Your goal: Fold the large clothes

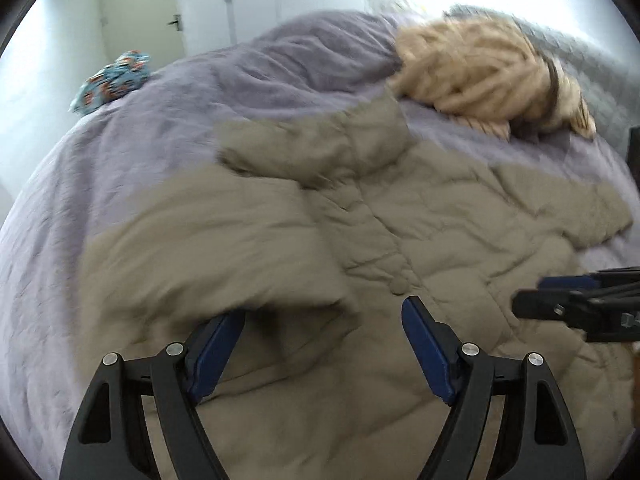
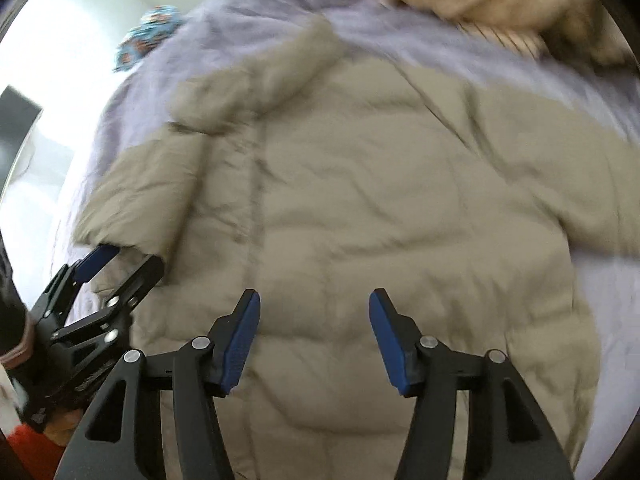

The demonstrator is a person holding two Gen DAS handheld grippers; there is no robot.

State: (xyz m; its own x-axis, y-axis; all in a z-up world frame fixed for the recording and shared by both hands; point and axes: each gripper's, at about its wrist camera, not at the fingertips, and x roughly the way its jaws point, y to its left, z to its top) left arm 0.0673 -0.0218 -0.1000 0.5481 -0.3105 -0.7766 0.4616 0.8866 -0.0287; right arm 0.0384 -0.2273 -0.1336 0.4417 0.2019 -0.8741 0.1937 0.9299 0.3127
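Jacket folding on a bed: a tan padded jacket (image 2: 360,208) lies front-up across the lilac bedspread (image 1: 120,128), collar toward the far side and hem toward me. Its left sleeve (image 1: 224,240) is already folded in over the chest, while the right sleeve (image 1: 568,208) is flung out over the bedspread at the right.

My left tongs (image 1: 324,344) hang spread just above the folded sleeve's cuff. The cuff sits between the blue pads (image 1: 212,356), but they do not press on it, so I judge it let go. My right tongs (image 2: 314,340) are spread as well, poised over the lower front of the jacket with nothing between the pads. Both views are smeared by motion, so fine detail of the seams is lost.

Step in hand, as I read it: one sleeve is folded and the second is not yet started. The next move, I reckon, calls for my right tongs to travel out to the right sleeve's cuff, pinch a good thickness of the puffy cloth and bring it across the chest to lie on or beside the first sleeve. Only then would the body fold hem to collar.

Also on the bed are a heap of cream woolly cloth (image 1: 480,68) at the far right and a patterned blue bundle (image 1: 110,80) at the far left edge, both well apart from the jacket.
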